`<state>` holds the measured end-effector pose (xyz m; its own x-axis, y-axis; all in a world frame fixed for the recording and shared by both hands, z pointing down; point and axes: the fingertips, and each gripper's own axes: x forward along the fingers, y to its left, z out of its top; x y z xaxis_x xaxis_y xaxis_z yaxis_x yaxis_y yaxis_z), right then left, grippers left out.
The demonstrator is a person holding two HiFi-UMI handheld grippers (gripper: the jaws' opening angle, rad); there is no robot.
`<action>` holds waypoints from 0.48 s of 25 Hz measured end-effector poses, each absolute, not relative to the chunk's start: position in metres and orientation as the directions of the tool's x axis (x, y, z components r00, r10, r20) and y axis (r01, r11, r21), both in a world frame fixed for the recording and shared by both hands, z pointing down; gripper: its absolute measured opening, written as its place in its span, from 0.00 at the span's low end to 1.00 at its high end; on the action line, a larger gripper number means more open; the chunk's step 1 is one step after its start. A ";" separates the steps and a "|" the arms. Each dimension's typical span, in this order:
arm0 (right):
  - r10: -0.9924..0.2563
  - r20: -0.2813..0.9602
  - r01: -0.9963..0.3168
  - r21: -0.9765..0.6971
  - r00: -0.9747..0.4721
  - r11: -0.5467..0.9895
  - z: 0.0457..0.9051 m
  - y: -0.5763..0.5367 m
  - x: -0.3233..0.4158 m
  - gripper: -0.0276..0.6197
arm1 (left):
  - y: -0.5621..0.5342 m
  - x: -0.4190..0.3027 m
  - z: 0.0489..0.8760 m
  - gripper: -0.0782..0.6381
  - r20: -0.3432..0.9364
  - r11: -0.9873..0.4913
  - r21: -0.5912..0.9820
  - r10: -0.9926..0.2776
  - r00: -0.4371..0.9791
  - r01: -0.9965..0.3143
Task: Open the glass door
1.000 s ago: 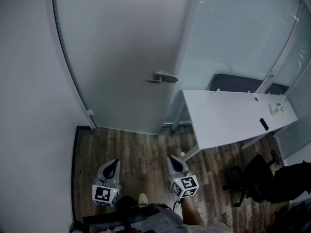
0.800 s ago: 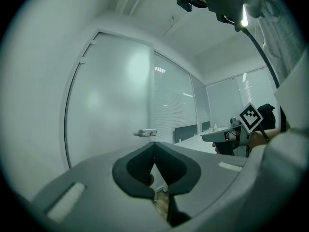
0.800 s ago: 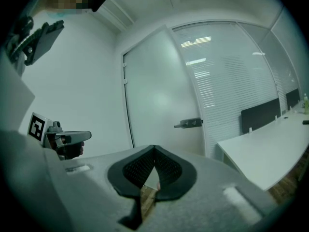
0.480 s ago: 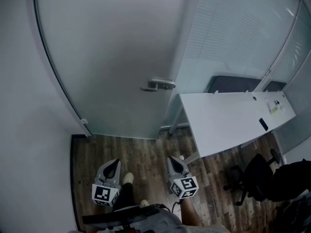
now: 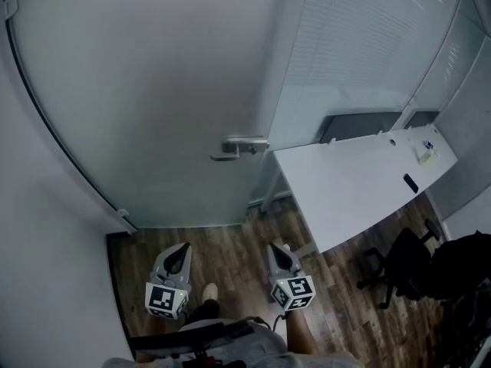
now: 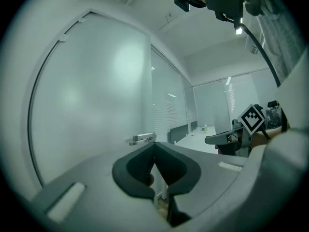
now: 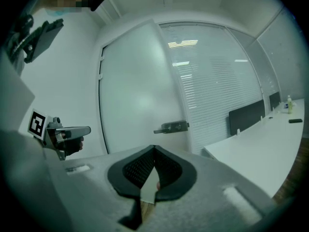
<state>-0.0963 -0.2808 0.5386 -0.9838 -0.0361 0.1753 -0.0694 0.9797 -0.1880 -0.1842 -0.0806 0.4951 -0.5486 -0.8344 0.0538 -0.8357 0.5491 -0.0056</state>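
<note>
While the left gripper [image 5: 182,250] and right gripper [image 5: 275,250] are closed empty, the glass door [image 5: 153,90] stands shut.

Glass door [image 5: 153,90] cut off above, pale object [image 5: 424,156] on desk [image 5: 345,194] tiny — perhaps bottle

Dim, cool, even light; soft glare on the door [image 5: 153,90]; gripper views bulge, with dark rounded corners.

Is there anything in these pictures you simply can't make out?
Behind the glass door: all views, its frosting hides everything.
Small items at the far end of the desk: head view, too small to name.
Dark bulk by the chair: head view, cut off by the right edge.
</note>
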 end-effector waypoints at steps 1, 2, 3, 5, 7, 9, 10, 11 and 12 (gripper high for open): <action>-0.052 0.176 -0.085 -0.188 -0.983 0.979 0.537 -0.284 -0.100 0.05 | -0.085 -0.192 0.494 0.11 0.054 0.538 -0.006 -0.842 -0.537 -0.843; -0.067 0.176 -0.100 -0.187 -0.982 0.977 0.536 -0.288 -0.105 0.05 | -0.089 -0.200 0.493 0.11 0.054 0.527 -0.007 -0.849 -0.526 -0.850; -0.082 0.175 -0.115 -0.185 -0.981 0.976 0.535 -0.291 -0.109 0.05 | -0.093 -0.208 0.493 0.11 0.055 0.514 -0.007 -0.856 -0.514 -0.858; -0.113 0.173 -0.145 -0.182 -0.978 0.973 0.535 -0.297 -0.118 0.05 | -0.102 -0.222 0.495 0.11 0.056 0.487 -0.007 -0.872 -0.486 -0.874; -0.146 0.170 -0.177 -0.182 -0.975 0.967 0.536 -0.303 -0.124 0.05 | -0.111 -0.233 0.498 0.11 0.064 0.455 -0.009 -0.888 -0.455 -0.890; -0.181 0.170 -0.212 -0.185 -0.969 0.960 0.535 -0.307 -0.128 0.05 | -0.119 -0.242 0.497 0.11 0.056 0.426 -0.013 -0.903 -0.426 -0.904; -0.197 0.171 -0.228 -0.185 -0.965 0.956 0.535 -0.309 -0.129 0.05 | -0.122 -0.246 0.497 0.11 0.053 0.411 -0.014 -0.910 -0.412 -0.911; -0.212 0.173 -0.243 -0.184 -0.962 0.952 0.536 -0.311 -0.131 0.05 | -0.126 -0.250 0.497 0.11 0.052 0.397 -0.015 -0.916 -0.397 -0.918; -0.226 0.175 -0.257 -0.183 -0.958 0.949 0.538 -0.312 -0.133 0.05 | -0.129 -0.255 0.497 0.11 0.051 0.384 -0.017 -0.922 -0.385 -0.923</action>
<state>-0.1334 -0.3124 0.5377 -0.9582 -0.2262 0.1754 -0.2574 0.9489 -0.1826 -0.2548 -0.1290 0.4967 -0.3848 -0.9216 0.0513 -0.9230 0.3844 -0.0168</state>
